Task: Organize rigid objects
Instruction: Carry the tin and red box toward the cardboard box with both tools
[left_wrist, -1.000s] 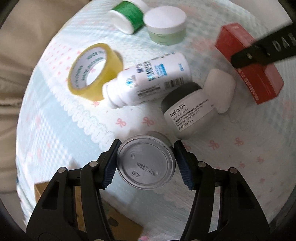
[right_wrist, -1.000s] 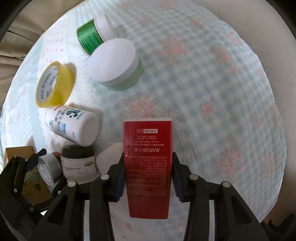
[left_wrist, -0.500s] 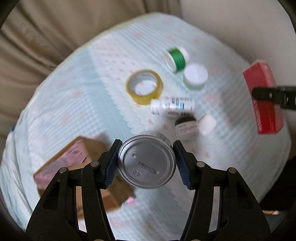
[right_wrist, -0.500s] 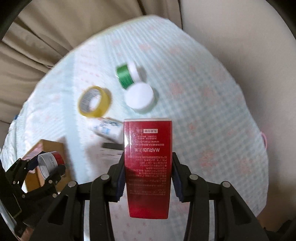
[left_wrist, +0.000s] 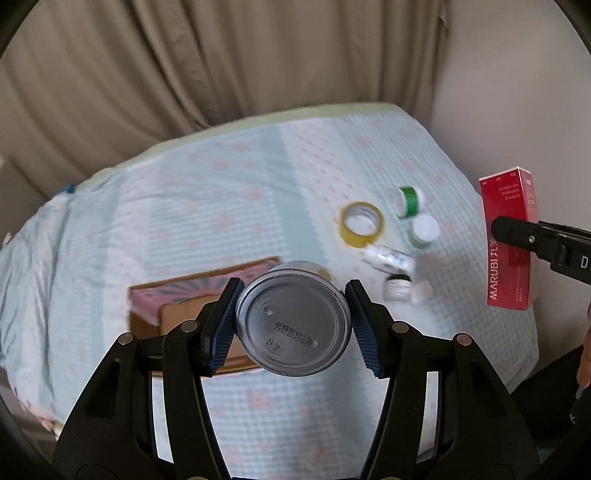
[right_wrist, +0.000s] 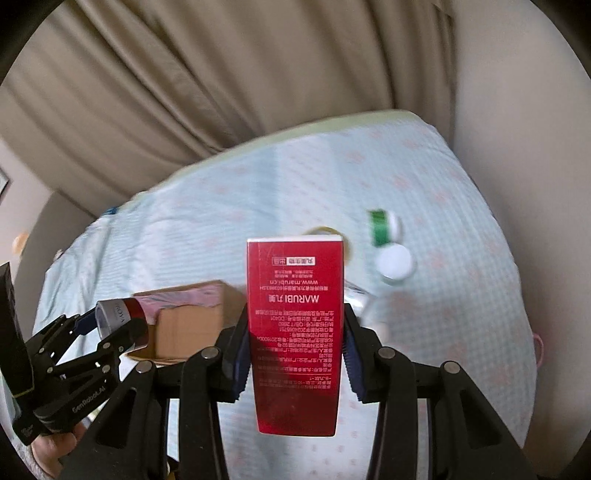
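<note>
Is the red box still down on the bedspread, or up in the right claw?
Up. The red box is clamped between the right claw's pads, clear of the bedspread.

Left gripper (left_wrist: 291, 325) clamped on a silver tin can (left_wrist: 293, 334) seen bottom-on, above a pale checked bedspread (left_wrist: 221, 214), cardboard box (left_wrist: 184, 306) behind, yellow tape roll (left_wrist: 361, 223), small jars, red MARUBI box (left_wrist: 509, 240) at right, beige curtain (left_wrist: 184, 66).

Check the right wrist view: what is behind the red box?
Behind the red box, the yellow tape roll peeks out above it and the cardboard box shows beside it; the white bottle is mostly covered.
</note>
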